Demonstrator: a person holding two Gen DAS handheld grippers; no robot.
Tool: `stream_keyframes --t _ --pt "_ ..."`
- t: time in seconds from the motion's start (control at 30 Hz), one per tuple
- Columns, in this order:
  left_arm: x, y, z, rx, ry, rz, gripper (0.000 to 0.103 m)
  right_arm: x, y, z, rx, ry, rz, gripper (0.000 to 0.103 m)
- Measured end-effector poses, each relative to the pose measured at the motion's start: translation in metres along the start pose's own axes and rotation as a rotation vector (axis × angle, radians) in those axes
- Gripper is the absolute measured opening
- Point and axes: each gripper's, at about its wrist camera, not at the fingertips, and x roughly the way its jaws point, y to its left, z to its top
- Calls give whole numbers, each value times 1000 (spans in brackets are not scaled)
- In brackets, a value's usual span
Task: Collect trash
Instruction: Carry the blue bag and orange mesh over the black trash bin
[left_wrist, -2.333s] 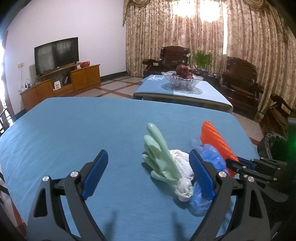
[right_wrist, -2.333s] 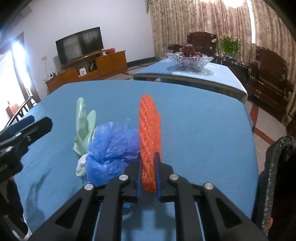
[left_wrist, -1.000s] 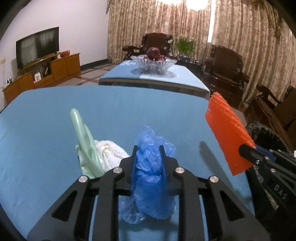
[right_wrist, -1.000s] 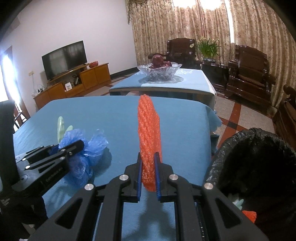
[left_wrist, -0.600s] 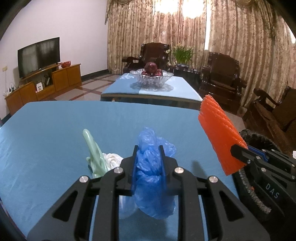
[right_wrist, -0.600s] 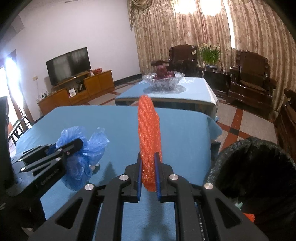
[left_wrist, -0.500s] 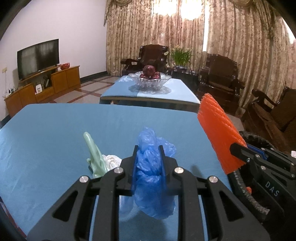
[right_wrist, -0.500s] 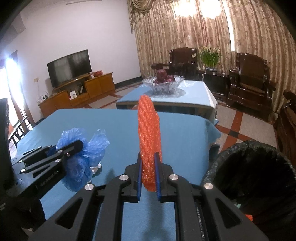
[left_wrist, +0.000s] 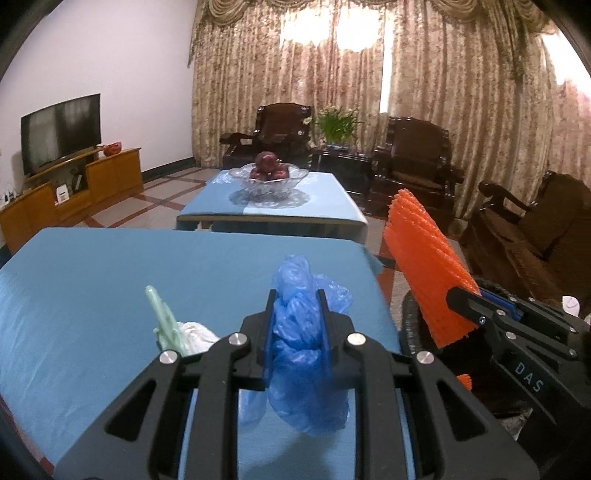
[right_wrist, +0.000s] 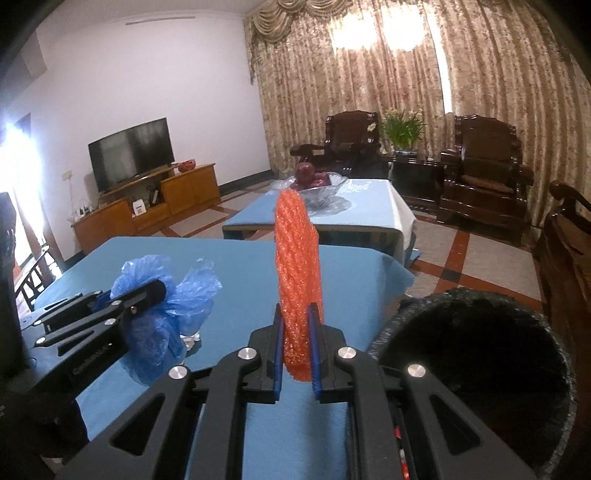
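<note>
A crumpled blue plastic bag (left_wrist: 299, 354) is clamped in the left gripper (left_wrist: 295, 306) above the blue table (left_wrist: 92, 280); orange foam netting (right_wrist: 297, 273) is pinched by the right gripper (right_wrist: 297, 332) near the table's edge, beside the black-lined trash bin (right_wrist: 480, 354).

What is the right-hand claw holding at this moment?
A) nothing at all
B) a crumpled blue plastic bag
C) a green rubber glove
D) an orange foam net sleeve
D: the right gripper is shut on the orange foam net sleeve, which stands upright between its jaws.
</note>
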Motion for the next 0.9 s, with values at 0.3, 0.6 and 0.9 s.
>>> stream_keyframes --t 0.3,0.6,0.9 --pt "-7 -40 11 38 -20 -70 18 -31 -26 4 22 -38 -60 12" --pt "-3 -87 19 81 -29 -165 18 -60 -68 5 50 -51 -159 12" --pt "20 -144 22 111 -21 -281 18 -73 -121 -4 96 -46 -263 12"
